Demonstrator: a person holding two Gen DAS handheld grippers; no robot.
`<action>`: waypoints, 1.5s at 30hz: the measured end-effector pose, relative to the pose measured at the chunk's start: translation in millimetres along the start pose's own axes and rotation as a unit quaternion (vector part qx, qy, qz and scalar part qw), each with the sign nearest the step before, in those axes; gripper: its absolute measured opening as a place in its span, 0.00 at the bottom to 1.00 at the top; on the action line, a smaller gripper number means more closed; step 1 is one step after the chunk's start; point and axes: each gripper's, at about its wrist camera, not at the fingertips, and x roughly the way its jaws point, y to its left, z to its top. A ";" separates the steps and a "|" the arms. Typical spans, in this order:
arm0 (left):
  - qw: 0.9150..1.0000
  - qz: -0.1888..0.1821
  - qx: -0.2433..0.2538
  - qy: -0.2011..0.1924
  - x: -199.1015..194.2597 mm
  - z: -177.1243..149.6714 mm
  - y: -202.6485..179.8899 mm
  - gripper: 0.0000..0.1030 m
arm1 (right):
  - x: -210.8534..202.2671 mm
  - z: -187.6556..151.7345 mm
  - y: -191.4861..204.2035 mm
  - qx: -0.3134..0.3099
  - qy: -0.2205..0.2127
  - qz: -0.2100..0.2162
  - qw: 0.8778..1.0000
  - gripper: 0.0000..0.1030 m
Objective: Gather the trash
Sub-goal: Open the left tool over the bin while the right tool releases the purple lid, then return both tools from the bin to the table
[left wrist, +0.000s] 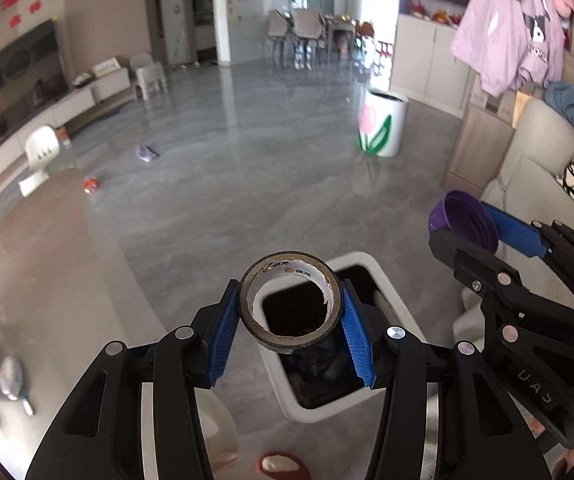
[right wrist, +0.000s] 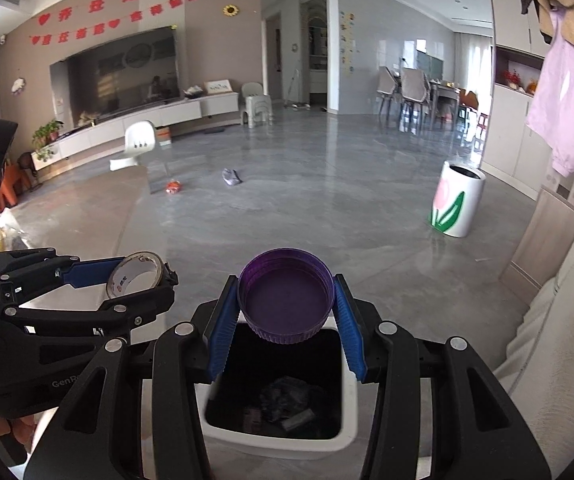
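- Trash is in hand on both sides: a nearly spent tape roll [left wrist: 291, 304] sits clamped between the blue fingers [left wrist: 223, 332] of the left gripper [left wrist: 291, 320], and a purple cap [right wrist: 286, 298] is pinched by its rim in the right gripper [right wrist: 286, 316].
- Both pairs of fingers are clenched on their items; the pads press the roll's outer wall on two sides, and the cap's ribbed skirt likewise.
- Tape roll's hole faces the left wrist camera, so its axis runs roughly along the fingers. The cap's hollow side faces the right wrist camera in the same way.
- Directly beyond and below each held item lies the dark mouth of a white bin [right wrist: 349, 408]. Through the roll's hole the bin's black opening shows, and the cap hangs over the bin's far rim.
- Dark scraps already lie in the bottom of the bin.
- The two grippers are near each other, side by side, and both look about equally close to the opening; neither has a clear lead.
- My reading: the coming move is a release, and it turns on each item being over the opening rather than the white rim. The cap seems the riskier one.
- Farther out on the grey floor [right wrist: 327, 208] lie a small red item [right wrist: 173, 187] and a crumpled grey-purple scrap [right wrist: 231, 177], well apart from the bin, probably still to be collected.
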 end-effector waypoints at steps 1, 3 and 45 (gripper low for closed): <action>1.000 -0.007 0.001 0.013 6.4 0.0 -2.5 0.55 | 1.0 -0.6 -2.3 0.000 0.002 -0.005 1.000 0.46; 0.999 0.016 -0.003 0.045 20.6 0.7 -2.5 0.87 | 3.6 -2.8 -10.4 0.005 0.006 -0.015 1.000 0.46; 0.992 0.097 -0.073 -0.020 -16.8 -5.8 70.4 0.94 | 44.8 3.2 23.7 -0.051 0.030 0.007 0.998 0.96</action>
